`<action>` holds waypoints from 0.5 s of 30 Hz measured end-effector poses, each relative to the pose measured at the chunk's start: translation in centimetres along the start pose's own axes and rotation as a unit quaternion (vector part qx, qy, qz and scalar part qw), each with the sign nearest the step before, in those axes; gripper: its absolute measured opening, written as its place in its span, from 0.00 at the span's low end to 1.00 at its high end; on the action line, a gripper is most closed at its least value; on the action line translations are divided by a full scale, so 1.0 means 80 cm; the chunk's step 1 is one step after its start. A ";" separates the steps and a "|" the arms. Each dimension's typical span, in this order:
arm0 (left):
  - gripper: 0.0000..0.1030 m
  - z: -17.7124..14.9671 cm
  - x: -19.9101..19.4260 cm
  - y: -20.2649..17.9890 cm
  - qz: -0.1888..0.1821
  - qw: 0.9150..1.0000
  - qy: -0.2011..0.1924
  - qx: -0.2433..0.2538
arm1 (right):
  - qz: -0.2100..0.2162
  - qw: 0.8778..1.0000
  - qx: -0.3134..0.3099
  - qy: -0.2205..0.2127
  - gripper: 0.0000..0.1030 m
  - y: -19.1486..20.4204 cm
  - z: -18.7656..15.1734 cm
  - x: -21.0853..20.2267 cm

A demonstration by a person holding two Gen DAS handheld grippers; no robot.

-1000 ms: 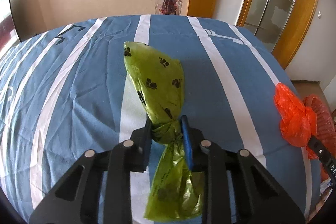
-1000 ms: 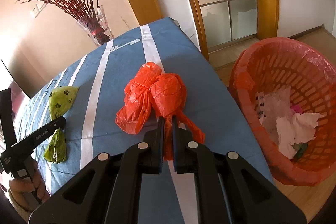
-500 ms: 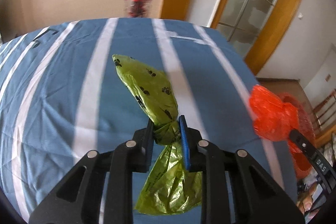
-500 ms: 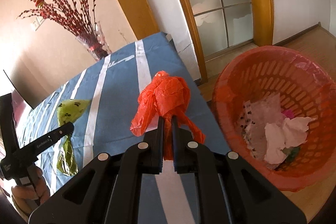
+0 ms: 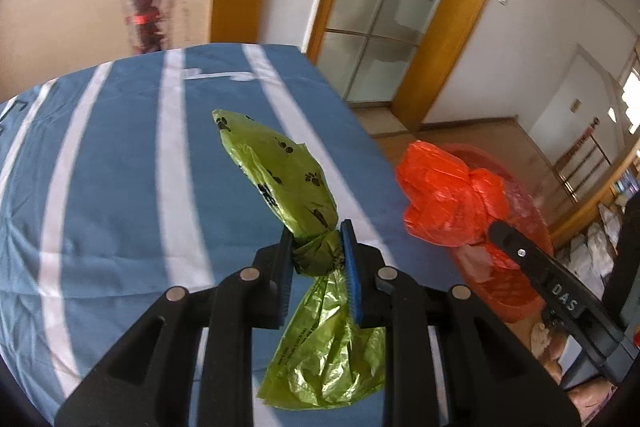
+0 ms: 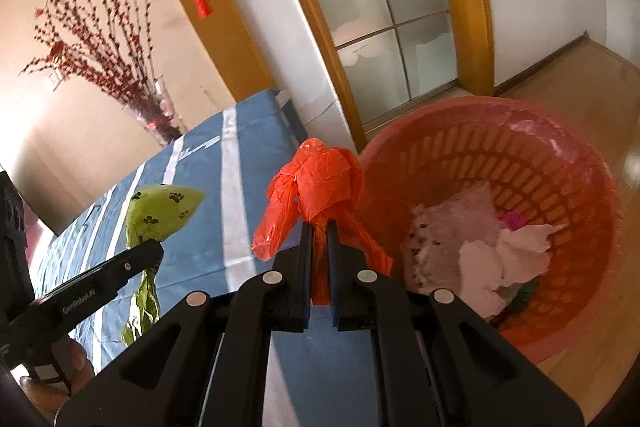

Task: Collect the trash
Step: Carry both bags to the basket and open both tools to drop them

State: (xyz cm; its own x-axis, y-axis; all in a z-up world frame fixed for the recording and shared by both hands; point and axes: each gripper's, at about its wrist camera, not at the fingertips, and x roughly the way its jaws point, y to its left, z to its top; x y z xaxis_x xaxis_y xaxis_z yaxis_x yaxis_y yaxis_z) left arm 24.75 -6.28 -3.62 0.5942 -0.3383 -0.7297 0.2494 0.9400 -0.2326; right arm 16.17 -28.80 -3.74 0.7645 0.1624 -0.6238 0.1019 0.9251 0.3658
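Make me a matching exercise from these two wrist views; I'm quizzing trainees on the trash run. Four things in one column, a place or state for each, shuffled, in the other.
Things:
1. green bag
2. orange bag
3. crumpled paper
4. vase

Places or states:
A. lying inside the orange basket
B. pinched at its knot by the left gripper
C. standing at the far end of the striped cloth
D. clamped by the right gripper

Pairs: 1-B, 2-D, 3-A, 4-C

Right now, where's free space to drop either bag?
Blue cloth left of the green bag is bare up to the vase. Basket: far wall side free; paper scraps crowd the near bottom. Orange bag hangs beside its rim.
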 end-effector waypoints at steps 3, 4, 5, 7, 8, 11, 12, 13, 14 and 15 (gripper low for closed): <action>0.22 0.000 0.006 -0.028 -0.014 1.000 0.003 0.017 | -0.008 1.000 0.011 -0.007 0.07 -0.016 0.003 -0.007; 0.22 0.001 0.008 -0.036 -0.018 1.000 0.004 0.023 | -0.011 1.000 0.014 -0.010 0.07 -0.022 0.005 -0.009; 0.22 0.001 0.010 -0.044 -0.023 0.999 0.005 0.027 | -0.015 1.000 0.019 -0.014 0.07 -0.029 0.006 -0.012; 0.22 0.000 0.014 -0.062 -0.036 0.999 0.008 0.036 | -0.023 0.999 0.025 -0.021 0.07 -0.041 0.009 -0.018; 0.22 0.001 0.017 -0.070 -0.043 0.998 0.010 0.039 | -0.026 0.999 0.028 -0.024 0.07 -0.045 0.010 -0.021; 0.22 0.003 0.026 -0.097 -0.068 0.996 0.019 0.046 | -0.041 0.998 0.034 -0.040 0.07 -0.061 0.015 -0.033; 0.22 0.004 0.028 -0.102 -0.075 0.996 0.020 0.048 | -0.045 0.997 0.037 -0.044 0.07 -0.066 0.017 -0.037; 0.22 0.005 0.030 -0.109 -0.082 0.995 0.021 0.050 | -0.048 0.997 0.039 -0.048 0.07 -0.071 0.018 -0.040; 0.22 0.006 0.033 -0.119 -0.091 0.994 0.023 0.053 | -0.050 0.997 0.043 -0.051 0.07 -0.076 0.019 -0.043; 0.22 0.007 0.035 -0.127 -0.097 0.993 0.023 0.055 | -0.054 0.996 0.049 -0.055 0.07 -0.085 0.021 -0.048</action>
State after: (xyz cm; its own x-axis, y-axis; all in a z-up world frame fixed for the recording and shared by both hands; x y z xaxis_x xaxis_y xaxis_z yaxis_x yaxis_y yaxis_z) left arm 24.31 -16.84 -2.92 0.4923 -0.5081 -0.7068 0.4400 0.8459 -0.3016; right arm 13.64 -36.28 -2.68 0.8102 0.0193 -0.5859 0.2460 0.8961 0.3695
